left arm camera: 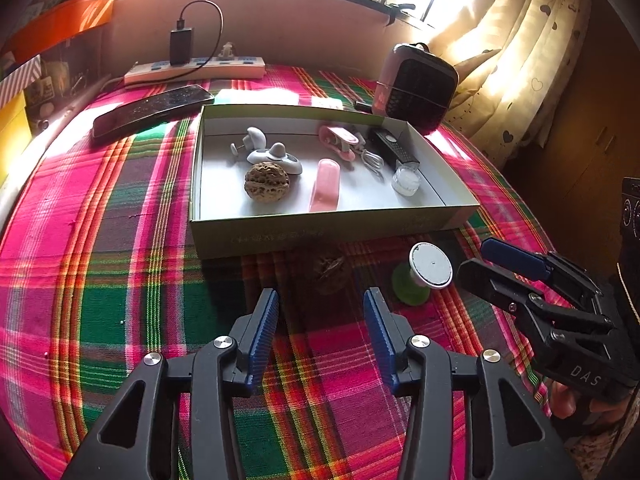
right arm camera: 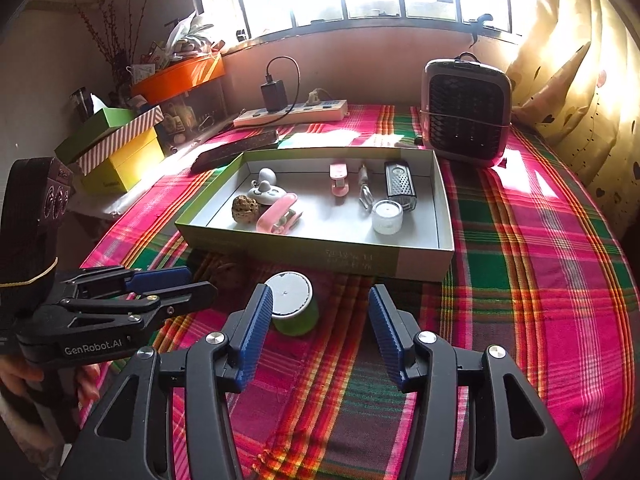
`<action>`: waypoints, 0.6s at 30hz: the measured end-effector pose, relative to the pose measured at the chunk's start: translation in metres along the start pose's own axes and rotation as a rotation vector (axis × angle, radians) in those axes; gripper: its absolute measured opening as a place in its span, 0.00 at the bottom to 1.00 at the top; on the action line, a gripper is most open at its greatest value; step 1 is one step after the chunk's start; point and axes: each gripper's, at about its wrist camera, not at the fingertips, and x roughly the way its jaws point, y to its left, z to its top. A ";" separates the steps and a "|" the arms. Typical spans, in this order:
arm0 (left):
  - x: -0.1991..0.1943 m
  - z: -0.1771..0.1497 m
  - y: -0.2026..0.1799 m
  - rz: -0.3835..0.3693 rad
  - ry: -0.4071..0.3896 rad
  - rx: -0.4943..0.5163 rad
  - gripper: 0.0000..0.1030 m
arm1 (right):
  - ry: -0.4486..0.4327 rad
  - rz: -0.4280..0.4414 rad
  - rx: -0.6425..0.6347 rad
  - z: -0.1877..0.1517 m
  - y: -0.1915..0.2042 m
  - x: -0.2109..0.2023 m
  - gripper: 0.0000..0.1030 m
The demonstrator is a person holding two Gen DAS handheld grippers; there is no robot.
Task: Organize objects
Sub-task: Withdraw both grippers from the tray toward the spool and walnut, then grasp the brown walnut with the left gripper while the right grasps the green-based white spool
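A shallow cardboard box (left arm camera: 328,234) (right arm camera: 320,256) sits on the plaid cloth. It holds a walnut (left arm camera: 267,181) (right arm camera: 244,209), a pink case (left arm camera: 326,186) (right arm camera: 276,210), white gadgets (left arm camera: 274,154), a pink clip (right arm camera: 338,180), a black grater-like item (left arm camera: 394,146) (right arm camera: 400,186) and a small clear jar (left arm camera: 406,180) (right arm camera: 387,216). In front of the box lie a second walnut (left arm camera: 330,272) (right arm camera: 226,272) and a green jar with a white lid (left arm camera: 424,276) (right arm camera: 292,308). My left gripper (left arm camera: 320,320) (right arm camera: 176,284) is open and empty, just short of the walnut. My right gripper (right arm camera: 320,320) (left arm camera: 476,260) is open and empty, just behind the green jar.
A phone (left arm camera: 152,110) and a power strip with a charger (left arm camera: 196,68) (right arm camera: 292,114) lie behind the box. A small heater (left arm camera: 416,88) (right arm camera: 466,112) stands at the back right. Stacked boxes (right arm camera: 120,148) sit at the left. Curtains hang at the right.
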 end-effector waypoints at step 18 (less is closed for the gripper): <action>0.026 0.019 -0.006 -0.004 0.012 0.016 0.42 | 0.045 -0.010 0.003 -0.009 -0.002 0.010 0.51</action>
